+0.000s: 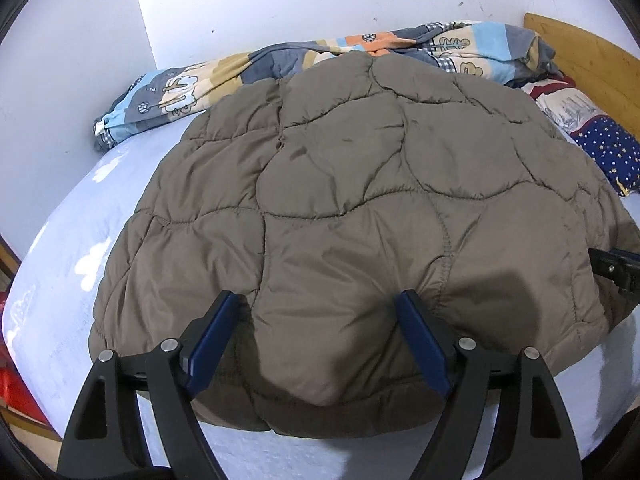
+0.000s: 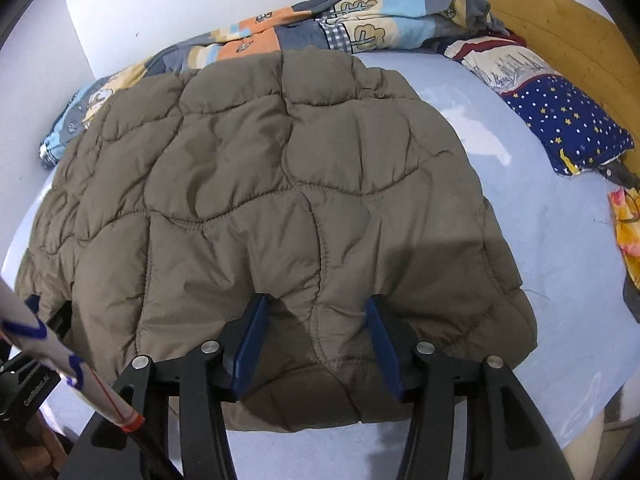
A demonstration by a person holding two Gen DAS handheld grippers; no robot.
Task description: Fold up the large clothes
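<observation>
A big brown puffy jacket (image 1: 360,208) lies spread flat on the bed (image 1: 60,240), which has a light blue sheet. The jacket is the landmark here. Behind it, against the white wall (image 1: 280,0), lies a bunched-up blanket (image 1: 180,92) with tree pictures. To the right of the jacket sits a dark blue pillow (image 2: 568,128) with stars, next to the wooden headboard (image 2: 560,28).

The left tongs (image 1: 320,300) hang over the near edge of the jacket. Their blue fingers (image 1: 212,340) stand wide apart, and they are not squeezing the cloth. The right tongs (image 2: 316,304) hang over the near edge too, a bit to the right. Their fingers (image 2: 252,344) are spread and let go as well, with puffy cloth between them.
</observation>
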